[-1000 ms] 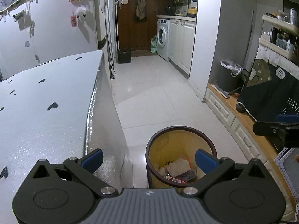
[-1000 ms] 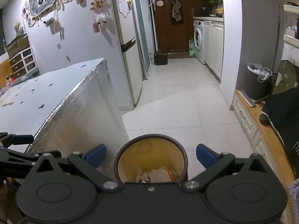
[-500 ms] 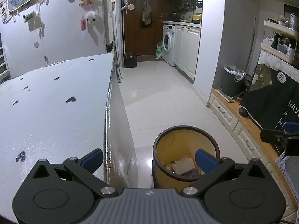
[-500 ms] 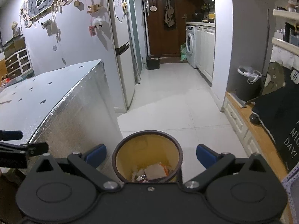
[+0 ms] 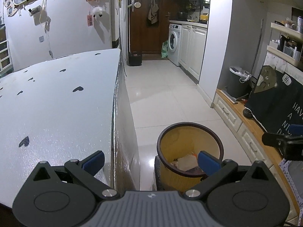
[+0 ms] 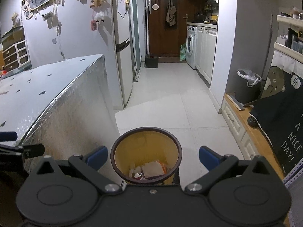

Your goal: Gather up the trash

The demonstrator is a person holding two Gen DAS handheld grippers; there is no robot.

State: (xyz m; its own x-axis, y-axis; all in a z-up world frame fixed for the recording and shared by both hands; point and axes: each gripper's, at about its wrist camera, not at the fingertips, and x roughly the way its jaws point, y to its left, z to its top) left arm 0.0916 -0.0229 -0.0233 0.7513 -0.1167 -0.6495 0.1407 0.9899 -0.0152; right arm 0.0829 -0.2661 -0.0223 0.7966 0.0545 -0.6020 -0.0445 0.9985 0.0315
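Observation:
A round yellow bin with a dark rim (image 5: 189, 147) (image 6: 145, 147) stands on the tiled floor beside the table. Paper scraps and wrappers (image 6: 149, 170) (image 5: 184, 162) lie in its bottom. My left gripper (image 5: 150, 159) is open and empty, straddling the table's edge and the bin's left side. The right gripper (image 6: 153, 158) hangs open above the bin, which shows between its blue pads, and holds nothing. Its fingertip (image 5: 280, 141) pokes in at the right of the left wrist view.
A silver foil-covered table (image 5: 56, 104) (image 6: 47, 94) with dark heart marks fills the left. A low wooden cabinet (image 5: 251, 132) with a dark cloth runs along the right. A second dark bin (image 6: 246, 87) with a white liner, a washing machine (image 6: 190, 45) and a fridge (image 6: 123, 53) stand farther back.
Both grippers have risen and drawn back, so the bin looks smaller and lower. The left view has swung to show more of the tabletop. Both stay open and empty.

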